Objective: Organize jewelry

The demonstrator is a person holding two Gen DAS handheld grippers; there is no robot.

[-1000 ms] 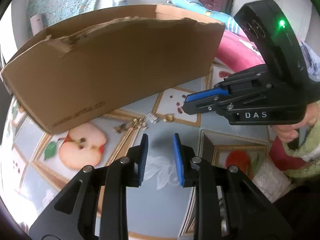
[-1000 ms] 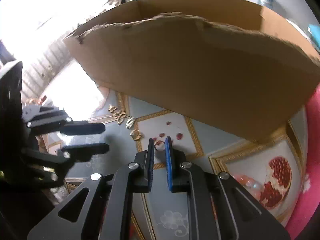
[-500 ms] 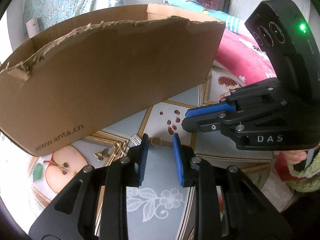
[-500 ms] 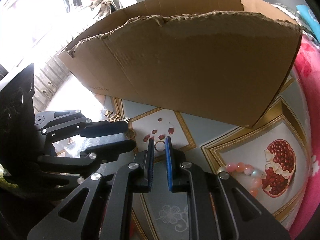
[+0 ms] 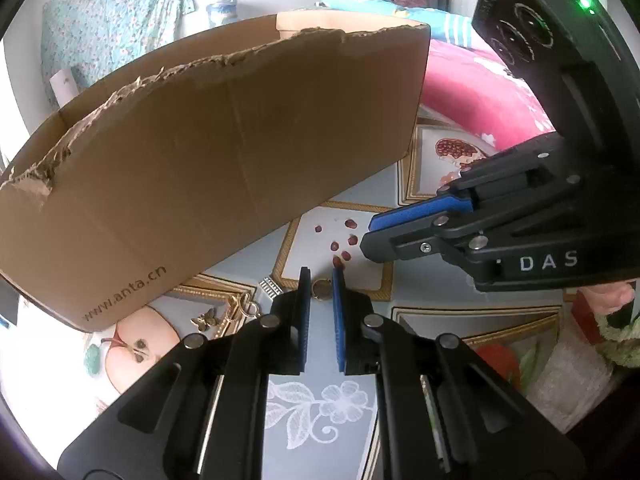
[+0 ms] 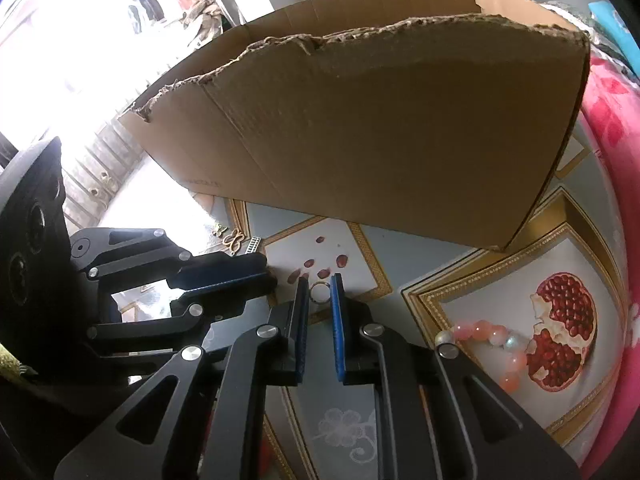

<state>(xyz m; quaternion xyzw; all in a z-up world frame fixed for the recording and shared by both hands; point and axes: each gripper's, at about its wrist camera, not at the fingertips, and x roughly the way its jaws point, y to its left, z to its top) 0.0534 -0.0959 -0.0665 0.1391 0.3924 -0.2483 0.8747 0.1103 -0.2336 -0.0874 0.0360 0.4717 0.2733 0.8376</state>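
1. Well, the cardboard box [image 5: 240, 160] is the biggest thing here; I judge the jewelry should go inside it.
2. Just in front of the box's near wall, the left gripper [image 5: 321, 272] is closing its jaws around the gold ring [image 5: 320, 298]. Squeeze gently and centred, or it may flip away.
3. Beside it, the right gripper [image 6: 319, 278] pinches a silver ring [image 6: 319, 302].

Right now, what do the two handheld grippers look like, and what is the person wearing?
Both the left gripper and right gripper are matte black with silver pivot bolts and blue finger pads. The right one bears white "DAS" lettering and a green light. A fuzzy pale green sleeve covers the right wrist.
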